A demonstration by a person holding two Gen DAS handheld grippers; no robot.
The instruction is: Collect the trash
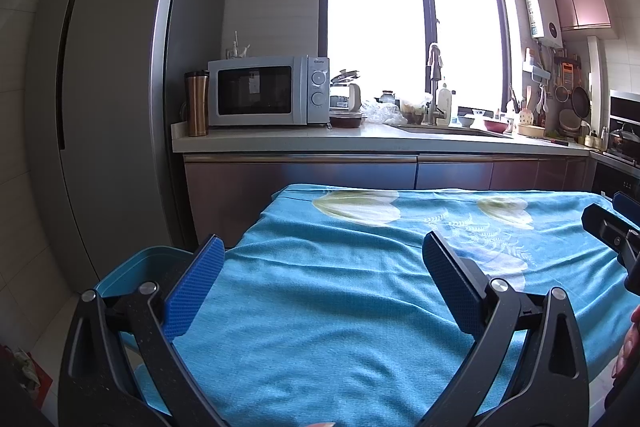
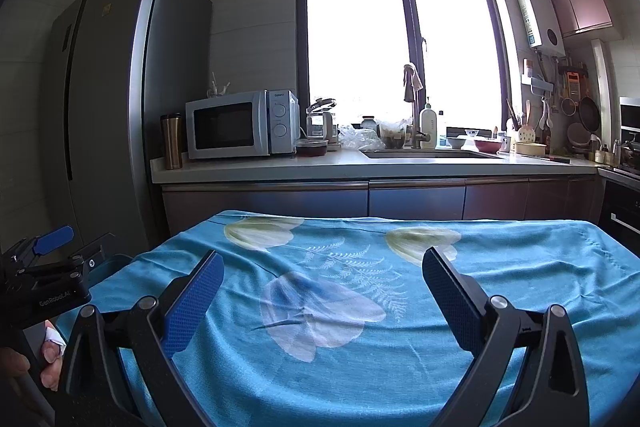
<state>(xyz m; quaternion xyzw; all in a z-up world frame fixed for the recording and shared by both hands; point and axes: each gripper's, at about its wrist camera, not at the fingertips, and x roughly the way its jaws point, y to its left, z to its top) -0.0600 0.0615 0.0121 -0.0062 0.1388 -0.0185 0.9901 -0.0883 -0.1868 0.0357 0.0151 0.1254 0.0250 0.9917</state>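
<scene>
Blue cloth (image 2: 360,367), two spread claws (image 1: 320,267) (image 2: 322,281)

Left black two-finger gripper with blue textured pads (image 1: 322,281): jaws wide apart, nothing between. Right black blue-padded gripper (image 2: 322,293) likewise (bare fingers (image 2: 50,367) at 8 o'clock).

Each gripper (image 2: 323,279) has 2 black, speckled arms with silver pivot screws and textured blue pads (image 2: 192,305); one body reads "GenRobot.AI".
</scene>
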